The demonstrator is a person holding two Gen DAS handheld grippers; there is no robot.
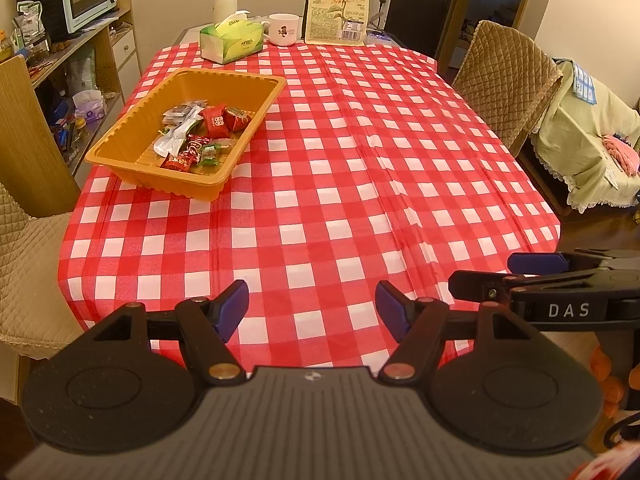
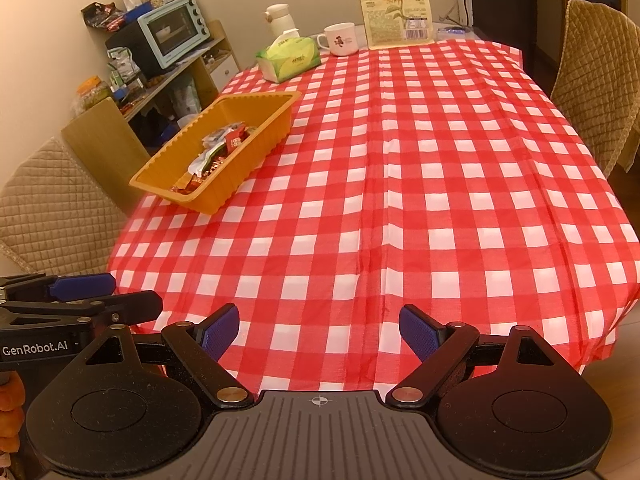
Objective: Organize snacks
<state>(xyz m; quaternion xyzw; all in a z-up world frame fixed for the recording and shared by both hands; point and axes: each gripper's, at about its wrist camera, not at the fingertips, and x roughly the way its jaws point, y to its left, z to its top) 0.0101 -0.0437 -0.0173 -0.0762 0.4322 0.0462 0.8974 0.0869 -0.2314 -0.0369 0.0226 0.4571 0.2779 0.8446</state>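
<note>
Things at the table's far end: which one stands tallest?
The sunflower seed bag, propped upright against the wall. It rises well above the white bottle, the mug and the green tissue pack beside it.

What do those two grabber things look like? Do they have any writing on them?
Both match: the left gripper and right gripper are black, each with round discs, silver pivot pins, a ribbed grey base and blue textured pads on the fingers. From the side, one reads "DAS", the other "GenRobot.AI", in white letters.
</note>
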